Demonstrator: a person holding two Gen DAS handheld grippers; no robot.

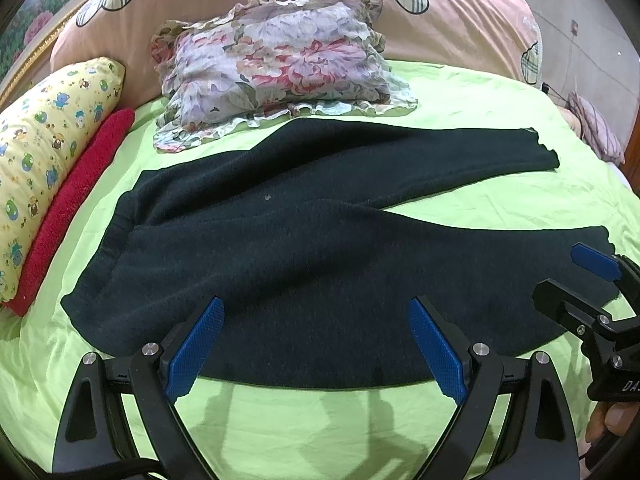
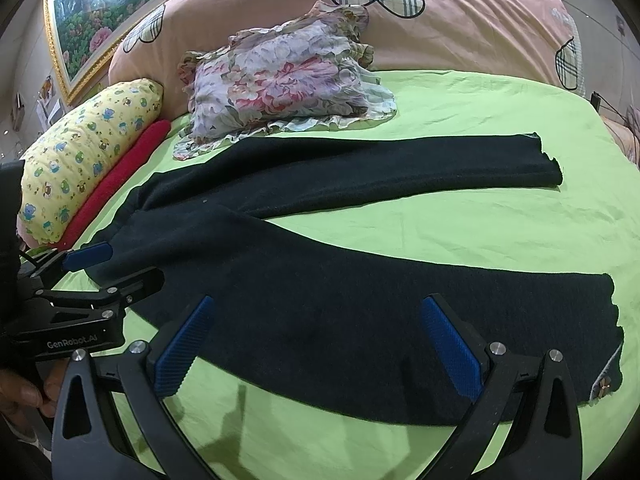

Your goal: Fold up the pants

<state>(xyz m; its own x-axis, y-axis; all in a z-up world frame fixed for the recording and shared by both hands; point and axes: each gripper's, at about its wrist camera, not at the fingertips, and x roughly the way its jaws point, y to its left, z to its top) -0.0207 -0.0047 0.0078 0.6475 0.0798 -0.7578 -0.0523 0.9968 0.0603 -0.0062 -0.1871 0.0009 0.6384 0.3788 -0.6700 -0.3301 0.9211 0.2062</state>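
Dark pants (image 1: 304, 248) lie spread flat on the green bedsheet (image 1: 460, 92), waistband to the left, the two legs splayed apart to the right. They also show in the right wrist view (image 2: 320, 288). My left gripper (image 1: 316, 312) is open and empty, its blue pads over the near leg's front edge near the waist. My right gripper (image 2: 316, 320) is open and empty over the near leg further toward the cuff. The right gripper also shows at the right of the left wrist view (image 1: 592, 280); the left gripper shows at the left of the right wrist view (image 2: 100, 264).
A folded floral garment (image 1: 276, 68) lies just behind the pants. A yellow patterned pillow (image 1: 48, 148) and a red towel (image 1: 76, 200) lie along the left. A pink duvet (image 1: 452, 24) is piled at the back. The bed's right edge (image 1: 624, 184) is close.
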